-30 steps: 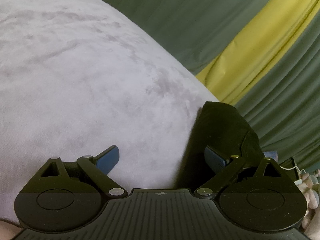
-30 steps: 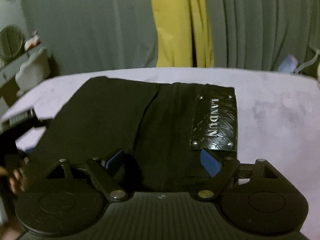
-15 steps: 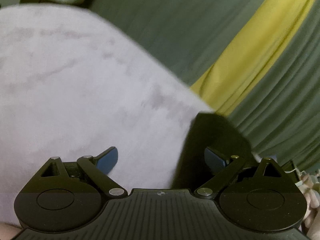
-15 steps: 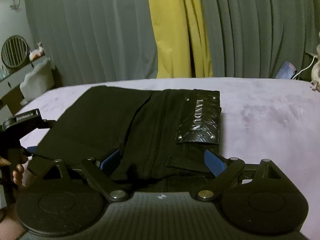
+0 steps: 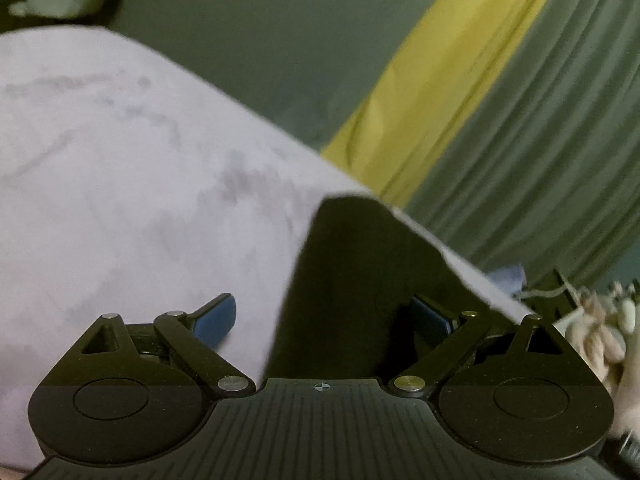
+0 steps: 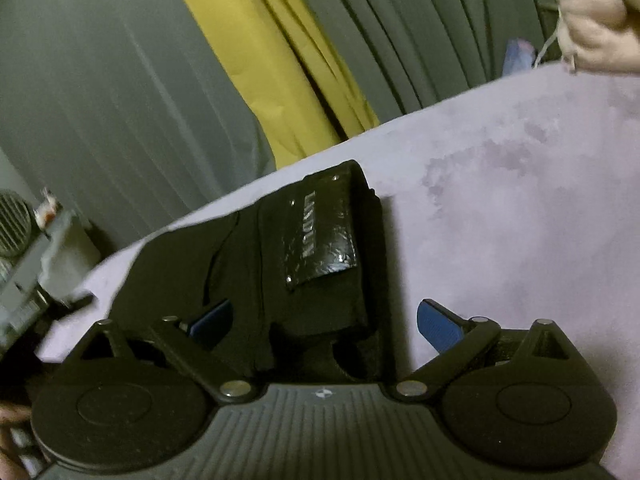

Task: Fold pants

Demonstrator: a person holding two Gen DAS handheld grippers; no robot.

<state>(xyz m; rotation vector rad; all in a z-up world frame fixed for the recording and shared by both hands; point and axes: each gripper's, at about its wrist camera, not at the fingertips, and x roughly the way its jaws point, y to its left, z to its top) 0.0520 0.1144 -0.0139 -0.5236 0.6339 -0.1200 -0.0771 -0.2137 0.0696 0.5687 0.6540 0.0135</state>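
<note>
The right tongs (image 6: 324, 320) stand spread wide, and their jaws have just been opening further; the folded pants (image 6: 280, 272) lie under and between the blue pads (image 6: 438, 326), but neither pad presses on the cloth, so nothing is held. One pad hangs over the dark fabric, the other over bare bed (image 6: 520, 200) just past the bundle's edge.

The left tongs (image 5: 324, 320) are also well open, with no grip. One of their pads sits above the pale cover (image 5: 120, 200), the other over a corner of the pants (image 5: 360, 280), without closing on it.

The pants are black and folded into a compact stack that lies flat on the lilac bed, close to its far edge, where the curtains hang behind. A glossy patch (image 6: 324, 232) with lettering faces up on the top layer; the lettering is too blurred to read. From the left view the stack's corner reaches almost to the bed's far edge.

Behind the bed hang grey-green curtains (image 5: 540, 140) with a yellow strip (image 5: 440, 80) between them. A soft toy (image 6: 592, 20) shows at the bed's far corner on the right side. No box, basket or other container shows in either view; the pants rest straight on the cover.
</note>
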